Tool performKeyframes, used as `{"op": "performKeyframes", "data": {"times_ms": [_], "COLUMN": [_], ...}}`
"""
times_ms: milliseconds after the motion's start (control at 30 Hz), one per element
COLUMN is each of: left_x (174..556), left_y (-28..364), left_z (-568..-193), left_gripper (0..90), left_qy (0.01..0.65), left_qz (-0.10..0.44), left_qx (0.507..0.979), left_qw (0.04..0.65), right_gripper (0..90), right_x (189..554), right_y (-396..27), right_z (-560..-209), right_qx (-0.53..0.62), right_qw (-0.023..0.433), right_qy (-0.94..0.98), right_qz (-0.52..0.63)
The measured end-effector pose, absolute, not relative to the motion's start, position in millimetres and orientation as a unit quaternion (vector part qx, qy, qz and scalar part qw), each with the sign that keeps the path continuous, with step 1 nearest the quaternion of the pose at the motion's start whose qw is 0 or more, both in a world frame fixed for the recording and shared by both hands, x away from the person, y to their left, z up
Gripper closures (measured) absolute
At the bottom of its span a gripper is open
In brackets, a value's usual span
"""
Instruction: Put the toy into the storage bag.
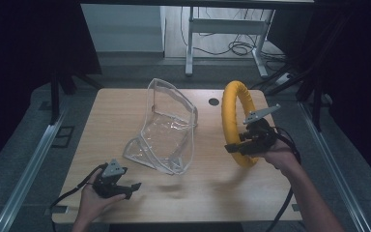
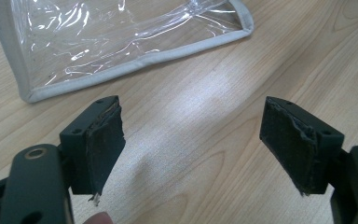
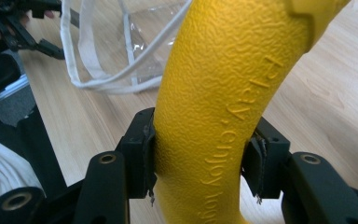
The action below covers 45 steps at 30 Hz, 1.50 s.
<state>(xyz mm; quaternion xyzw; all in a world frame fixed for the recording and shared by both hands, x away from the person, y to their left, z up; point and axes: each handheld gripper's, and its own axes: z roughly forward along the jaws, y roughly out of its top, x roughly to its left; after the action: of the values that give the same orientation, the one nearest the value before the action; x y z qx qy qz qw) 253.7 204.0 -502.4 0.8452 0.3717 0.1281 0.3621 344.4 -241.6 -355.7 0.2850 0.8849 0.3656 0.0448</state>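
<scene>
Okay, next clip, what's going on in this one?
A person at a wooden table works a pair of tongs in each hand. The right tongs are clamped around a yellow ring and hold it upright, on edge. The left tongs are open, with nothing between the jaws, low over the table near the front edge. A clear plastic bag with pale trim stands open in the middle of the table, between the two hands.

Between my right gripper's [image 3: 200,161] worn matt pads I see the yellow ring [image 3: 228,93], pebbly and matt with raised lettering. Beyond my left gripper's [image 2: 193,144] frayed pads lie the glossy clear plastic bag [image 2: 121,32] with cloth edging and the smooth wood-grain table [image 2: 205,93].
</scene>
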Motion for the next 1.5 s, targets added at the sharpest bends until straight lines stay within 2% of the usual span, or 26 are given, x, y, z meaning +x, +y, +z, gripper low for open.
{"op": "performKeyframes", "data": {"times_ms": [700, 1233, 1500], "left_x": [253.9, 253.8, 253.9], "left_y": [203.0, 203.4, 203.1], "left_z": [-503.6, -503.1, -503.3], "left_gripper": [21.6, 21.6, 21.6], "left_qy": [0.374, 0.374, 0.374], "left_qz": [0.127, 0.128, 0.128], "left_qx": [0.843, 0.844, 0.844], "left_qw": [0.365, 0.364, 0.364], "right_gripper": [51.2, 51.1, 51.1], "right_x": [347.7, 351.5, 348.8], "right_y": [-227.5, -220.4, -213.4], "right_z": [-336.9, -333.9, -321.5], "right_qx": [0.267, 0.262, 0.247], "right_qw": [0.051, 0.047, 0.053], "right_qy": [0.857, 0.847, 0.845], "right_qz": [0.439, 0.460, 0.471]}}
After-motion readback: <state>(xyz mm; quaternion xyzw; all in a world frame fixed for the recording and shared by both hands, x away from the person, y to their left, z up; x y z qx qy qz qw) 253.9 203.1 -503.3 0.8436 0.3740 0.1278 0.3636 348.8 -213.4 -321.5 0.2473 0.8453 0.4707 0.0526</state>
